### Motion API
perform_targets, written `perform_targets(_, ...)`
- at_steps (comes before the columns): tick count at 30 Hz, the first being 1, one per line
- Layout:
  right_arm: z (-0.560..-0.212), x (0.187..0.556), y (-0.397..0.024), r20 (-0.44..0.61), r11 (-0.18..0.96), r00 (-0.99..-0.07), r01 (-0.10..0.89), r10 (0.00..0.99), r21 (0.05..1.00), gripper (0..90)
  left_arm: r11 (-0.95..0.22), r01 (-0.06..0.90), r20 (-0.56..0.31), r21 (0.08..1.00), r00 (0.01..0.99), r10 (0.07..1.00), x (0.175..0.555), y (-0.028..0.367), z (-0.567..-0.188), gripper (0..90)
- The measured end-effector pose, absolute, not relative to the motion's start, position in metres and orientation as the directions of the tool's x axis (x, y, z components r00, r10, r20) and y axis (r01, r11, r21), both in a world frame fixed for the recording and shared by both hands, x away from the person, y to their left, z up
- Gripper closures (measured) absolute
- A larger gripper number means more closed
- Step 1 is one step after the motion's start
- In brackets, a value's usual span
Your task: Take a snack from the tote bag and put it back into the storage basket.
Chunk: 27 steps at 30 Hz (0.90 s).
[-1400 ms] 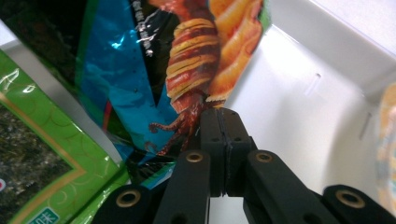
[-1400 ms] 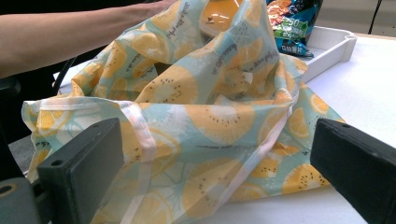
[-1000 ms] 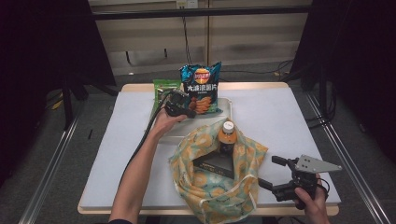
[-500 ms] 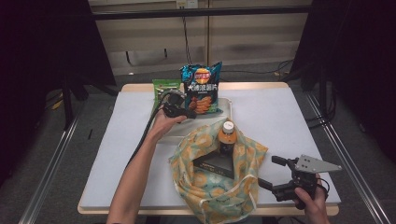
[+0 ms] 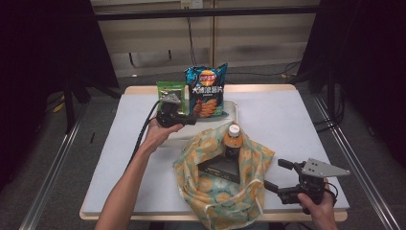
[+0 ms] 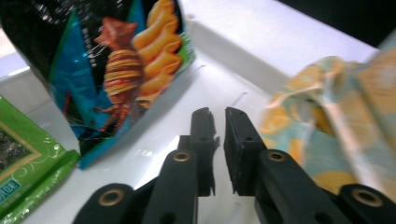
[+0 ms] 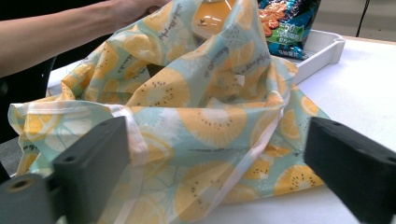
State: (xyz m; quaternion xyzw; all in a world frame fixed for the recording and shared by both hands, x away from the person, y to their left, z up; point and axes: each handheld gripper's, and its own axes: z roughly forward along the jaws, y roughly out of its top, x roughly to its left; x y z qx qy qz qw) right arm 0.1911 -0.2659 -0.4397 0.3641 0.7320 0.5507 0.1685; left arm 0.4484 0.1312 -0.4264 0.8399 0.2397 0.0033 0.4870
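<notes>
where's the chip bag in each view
High view: chip bag upright at top centre, in the white tray.
Left gripper view: upper left, above the jaws.
Right gripper view: top right, behind the fruit-print bag.
Shared landmark: the white tray.

Pale blue cloth bag (image 5: 225,191) printed with orange citrus slices, blue chip bag (image 5: 207,91), green packet (image 5: 168,89), white tray (image 5: 229,108).
</notes>
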Motion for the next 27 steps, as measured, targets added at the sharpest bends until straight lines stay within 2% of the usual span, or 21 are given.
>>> perform_targets(6,-0.439,0.192,-0.263,0.149,0.136,-0.672,0.352,0.725,0.926,19.8,-0.385,0.357,-0.205,0.851,0.902,0.381,0.422,0.136,-0.417,90.0)
perform_targets(13,-0.432,0.196,-0.257,0.136,0.138,-0.667,0.342,0.733,0.93,24.7,-0.384,0.31,-0.173,0.87,0.92,0.35,0.395,0.136,-0.402,88.8)
perform_targets(18,-0.427,0.203,-0.251,0.134,0.14,-0.666,0.341,0.733,0.929,26.1,-0.351,0.282,-0.166,0.893,0.931,0.325,0.376,0.141,-0.387,86.1)
perform_targets(20,-0.425,0.207,-0.248,0.123,0.156,-0.668,0.342,0.734,0.927,26.0,-0.336,0.281,-0.187,0.899,0.94,0.287,0.37,0.142,-0.385,85.9)
perform_targets(27,-0.416,0.225,-0.233,0.113,0.181,-0.684,0.343,0.721,0.922,20.7,-0.342,0.273,-0.186,0.899,0.946,0.266,0.348,0.144,-0.392,82.1)
